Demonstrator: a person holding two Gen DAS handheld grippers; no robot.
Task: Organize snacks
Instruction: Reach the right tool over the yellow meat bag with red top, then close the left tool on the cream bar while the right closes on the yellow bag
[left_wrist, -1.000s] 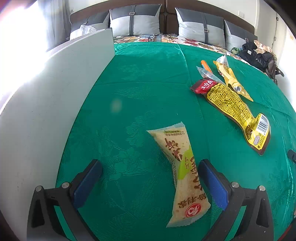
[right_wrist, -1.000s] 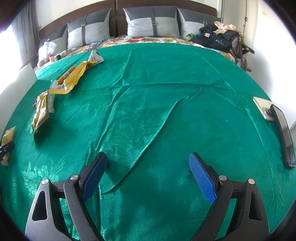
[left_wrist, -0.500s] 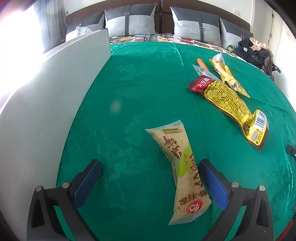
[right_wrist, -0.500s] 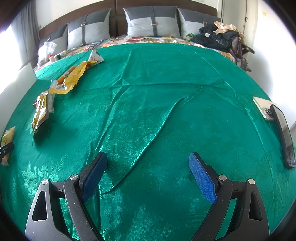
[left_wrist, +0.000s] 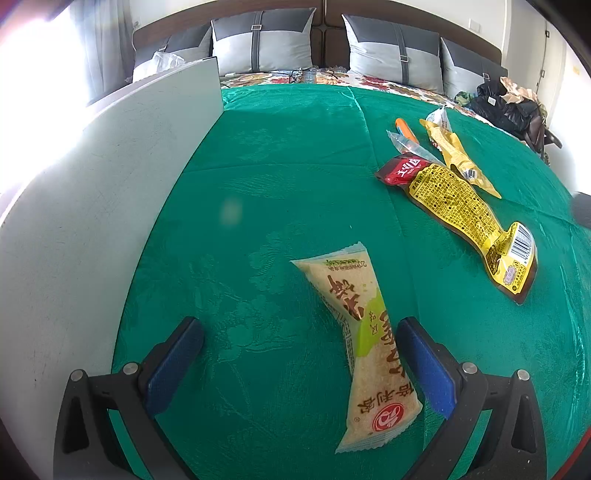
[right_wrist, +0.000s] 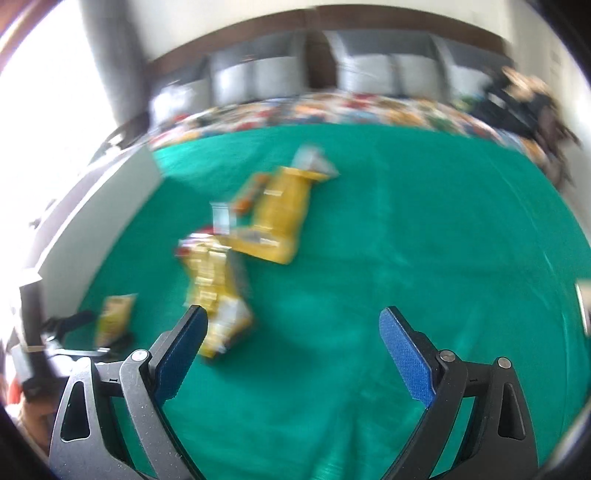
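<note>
Two tools are working over a bed spread with a green cover (left_wrist: 288, 192). In the left wrist view, we are holding the left tool (left_wrist: 295, 354) with its blue pads spread wide, gripping nothing. A beige snack packet (left_wrist: 364, 339) is lying on the cover between them, nearer the right-hand pad, though whether it is touching that pad we cannot tell. Farther off to the right, a yellow snack packet (left_wrist: 465, 218) is lying with a red end, and beyond it another yellow wrapper (left_wrist: 458, 155) and an orange stick (left_wrist: 405, 130). A white board (left_wrist: 103, 206) is standing along the left.

In the right wrist view, heavily blurred, we are carrying the right tool (right_wrist: 291, 343) with its jaws opening and nothing between them. The yellow packets (right_wrist: 273, 218) are lying ahead, left of centre; the beige one (right_wrist: 114, 317) is sitting at far left beside the other tool.
</note>
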